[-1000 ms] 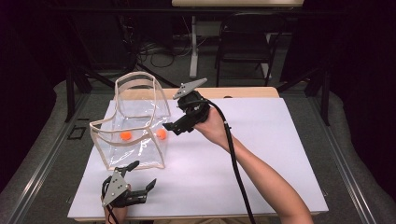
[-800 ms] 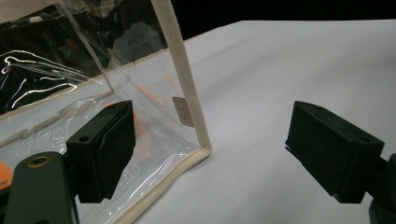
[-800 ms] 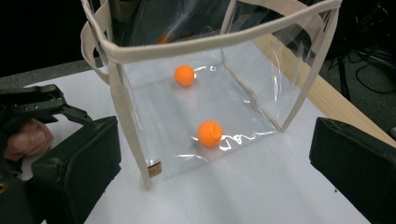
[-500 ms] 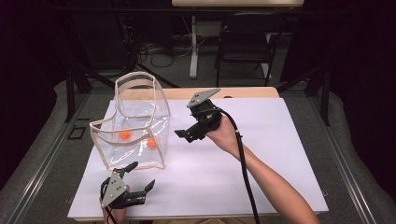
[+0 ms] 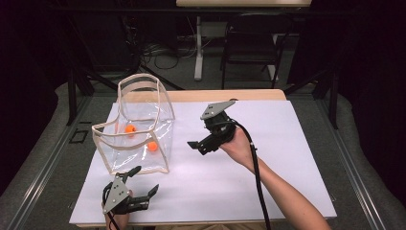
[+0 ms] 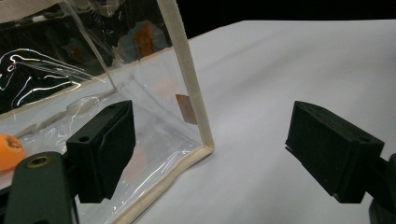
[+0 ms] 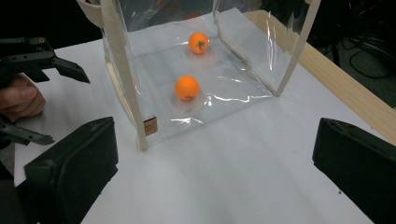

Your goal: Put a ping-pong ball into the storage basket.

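Note:
A clear plastic bag (image 5: 160, 117) with beige trim rests on the left of the white table. Two orange balls (image 5: 129, 129) (image 5: 152, 146) lie inside it, apart from each other. My right gripper (image 5: 195, 147) hovers open and empty to the right of the bag, jaws pointing at it. In the right gripper view the two balls (image 7: 187, 87) (image 7: 199, 42) show through the bag (image 7: 123, 79) beyond the wide-apart jaws. My left gripper (image 5: 145, 178) sits open near the table's front edge, just in front of the bag's corner (image 6: 196, 93); one ball (image 6: 7, 151) shows at the left edge.
A white sheet (image 5: 287, 158) covers the table, with a wooden strip (image 5: 230, 95) along the far edge. A chair (image 5: 251, 48) and table legs stand on the floor behind. The left hand and its gripper (image 7: 46, 60) appear at the left of the right gripper view.
My right gripper has drawn back to the right, away from the bag. The nearer orange ball has rolled a little deeper into the bag. The left gripper has stayed put.

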A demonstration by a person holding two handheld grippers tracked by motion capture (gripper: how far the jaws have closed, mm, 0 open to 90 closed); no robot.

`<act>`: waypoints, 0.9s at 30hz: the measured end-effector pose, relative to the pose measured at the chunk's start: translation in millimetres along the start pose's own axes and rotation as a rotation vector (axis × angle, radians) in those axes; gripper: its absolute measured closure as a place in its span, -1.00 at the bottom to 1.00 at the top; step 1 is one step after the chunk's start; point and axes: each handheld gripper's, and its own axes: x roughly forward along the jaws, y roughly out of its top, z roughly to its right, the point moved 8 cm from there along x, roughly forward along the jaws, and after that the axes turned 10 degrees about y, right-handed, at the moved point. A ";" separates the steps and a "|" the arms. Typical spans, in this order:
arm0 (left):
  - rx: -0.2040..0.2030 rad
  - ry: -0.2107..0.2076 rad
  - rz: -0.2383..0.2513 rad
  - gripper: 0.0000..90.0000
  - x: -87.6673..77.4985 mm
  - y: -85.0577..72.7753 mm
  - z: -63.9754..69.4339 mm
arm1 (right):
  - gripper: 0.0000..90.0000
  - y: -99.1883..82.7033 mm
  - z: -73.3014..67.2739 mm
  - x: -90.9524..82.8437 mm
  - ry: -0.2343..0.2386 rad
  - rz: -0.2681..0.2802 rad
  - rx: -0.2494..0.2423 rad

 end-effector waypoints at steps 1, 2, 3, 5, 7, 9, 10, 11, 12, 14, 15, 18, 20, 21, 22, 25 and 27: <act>-0.001 0.001 0.000 -0.65 -0.2 0.0 0.0 | -1.00 -2.0 -0.2 -1.4 -0.002 0.002 -0.002; -0.001 0.001 0.000 -0.65 -0.2 -0.1 0.0 | -1.00 -4.1 -0.6 -3.1 -0.005 0.003 -0.001; 0.000 0.001 0.000 -0.65 0.0 -0.1 -0.1 | -1.00 -6.1 -1.0 -5.1 -0.006 0.006 0.000; -0.001 0.001 0.000 -0.65 0.4 -0.1 0.2 | -1.00 -10.2 -1.9 -9.2 -0.013 0.012 -0.002; -0.003 0.000 0.000 -0.65 0.7 0.0 0.8 | -1.00 -15.0 -2.8 -13.6 -0.022 0.017 -0.005; 0.000 -0.001 -0.002 -0.65 0.9 -0.1 1.2 | -1.00 -19.0 -3.2 -16.6 -0.032 0.021 -0.007; 0.000 -0.002 -0.003 -0.65 1.0 -0.1 1.3 | -1.00 -21.2 -3.2 -18.5 -0.036 0.023 -0.007; 0.001 -0.002 -0.003 -0.65 1.1 -0.1 1.4 | -1.00 -23.3 -3.0 -20.2 -0.041 0.028 -0.005; 0.001 -0.002 -0.003 -0.65 1.2 -0.1 1.4 | -1.00 -25.4 -2.8 -21.9 -0.046 0.033 -0.004; 0.001 -0.002 -0.004 -0.65 1.3 -0.1 1.4 | -1.00 -29.6 -2.4 -25.3 -0.052 0.039 -0.001; 0.001 -0.002 -0.004 -0.65 1.4 -0.2 1.4 | -1.00 -31.8 -2.1 -26.7 -0.055 0.040 0.001; -0.002 -0.002 -0.003 -0.65 1.3 -0.2 1.3 | -1.00 -38.9 -1.4 -30.5 -0.063 0.039 0.006; -0.004 -0.002 -0.003 -0.65 1.3 -0.3 1.2 | -1.00 -43.9 -0.7 -33.0 -0.069 0.037 0.010; -0.004 -0.002 -0.003 -0.65 1.3 -0.3 1.2 | -1.00 -46.4 -0.6 -34.0 -0.069 0.039 0.012; -0.005 -0.002 -0.002 -0.65 1.2 -0.3 1.1 | -1.00 -49.2 -0.4 -35.1 -0.071 0.039 0.013; -0.004 0.001 -0.002 -0.65 1.0 -0.3 0.6 | -1.00 -57.4 -0.2 -38.6 -0.079 0.039 0.020; -0.007 0.000 0.000 -0.65 1.5 -0.3 0.7 | -1.00 -61.4 -0.5 -41.4 -0.085 0.048 0.025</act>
